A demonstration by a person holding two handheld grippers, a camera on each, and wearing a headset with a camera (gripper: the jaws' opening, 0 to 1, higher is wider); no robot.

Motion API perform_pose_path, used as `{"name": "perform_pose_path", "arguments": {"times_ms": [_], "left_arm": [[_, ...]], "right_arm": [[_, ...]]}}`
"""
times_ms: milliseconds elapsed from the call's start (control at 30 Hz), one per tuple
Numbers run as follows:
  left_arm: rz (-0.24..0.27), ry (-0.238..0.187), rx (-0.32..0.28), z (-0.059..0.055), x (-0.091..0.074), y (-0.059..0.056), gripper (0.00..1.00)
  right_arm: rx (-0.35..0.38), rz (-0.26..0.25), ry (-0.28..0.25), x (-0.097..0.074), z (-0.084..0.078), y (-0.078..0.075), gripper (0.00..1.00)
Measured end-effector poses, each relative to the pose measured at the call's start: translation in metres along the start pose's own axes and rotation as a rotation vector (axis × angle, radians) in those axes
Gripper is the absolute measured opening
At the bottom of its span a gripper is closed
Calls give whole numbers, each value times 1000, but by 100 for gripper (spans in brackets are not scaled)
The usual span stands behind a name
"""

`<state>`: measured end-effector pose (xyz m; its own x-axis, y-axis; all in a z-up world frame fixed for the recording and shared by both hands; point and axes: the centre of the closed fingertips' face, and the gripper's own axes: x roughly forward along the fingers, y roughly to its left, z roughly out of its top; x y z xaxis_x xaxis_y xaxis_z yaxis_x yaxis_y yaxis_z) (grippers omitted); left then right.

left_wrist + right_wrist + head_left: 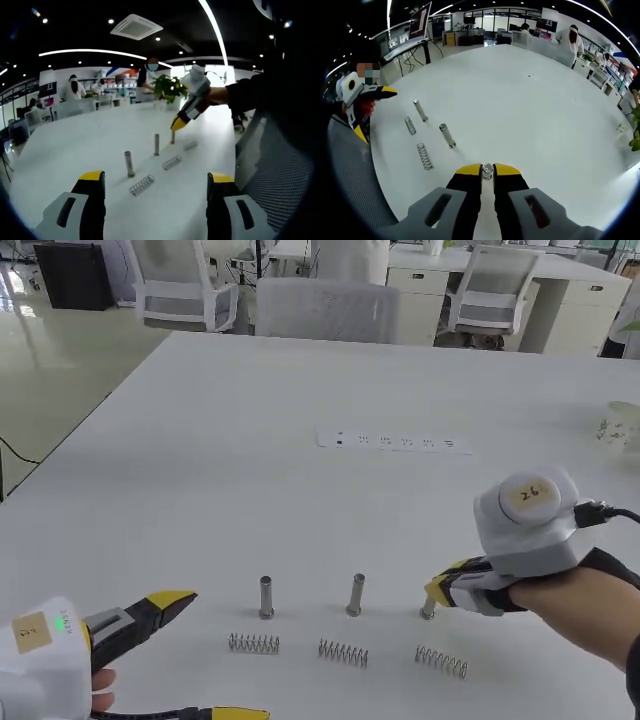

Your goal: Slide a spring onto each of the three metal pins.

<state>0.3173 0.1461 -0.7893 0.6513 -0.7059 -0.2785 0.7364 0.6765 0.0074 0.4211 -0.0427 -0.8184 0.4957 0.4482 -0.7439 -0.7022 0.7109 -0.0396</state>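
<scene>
- The right hand-held gripper (487, 169) was pinching the right pin (427, 613) at 4 o'clock in the head view.
- The left hand-held gripper (156, 176) was spread wide at 8 o'clock and held nothing.
- The left pin (266, 597) and middle pin (356, 595) stood upright on the white desk (300, 490).
- The left spring (253, 643), middle spring (343, 652) and right spring (441, 661) lay flat, each at 6 o'clock from its pin.

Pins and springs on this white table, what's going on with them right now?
A person works with two handheld grippers. The right gripper is closed on the rightmost pin. The left gripper hangs open at the near left. All three springs lie flat on the table in front of the pins, none threaded on yet.
</scene>
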Motion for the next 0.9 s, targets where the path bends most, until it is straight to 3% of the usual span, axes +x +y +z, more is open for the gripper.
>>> {"name": "perform_pose_path", "arguments": {"times_ms": [433, 900], "left_arm": [[-3, -2, 4, 1, 1, 0, 79], [-5, -5, 9, 4, 2, 0, 79]], "right_arm": [[-19, -2, -30, -5, 3, -1, 12], [-31, 6, -32, -15, -6, -2, 18]]}}
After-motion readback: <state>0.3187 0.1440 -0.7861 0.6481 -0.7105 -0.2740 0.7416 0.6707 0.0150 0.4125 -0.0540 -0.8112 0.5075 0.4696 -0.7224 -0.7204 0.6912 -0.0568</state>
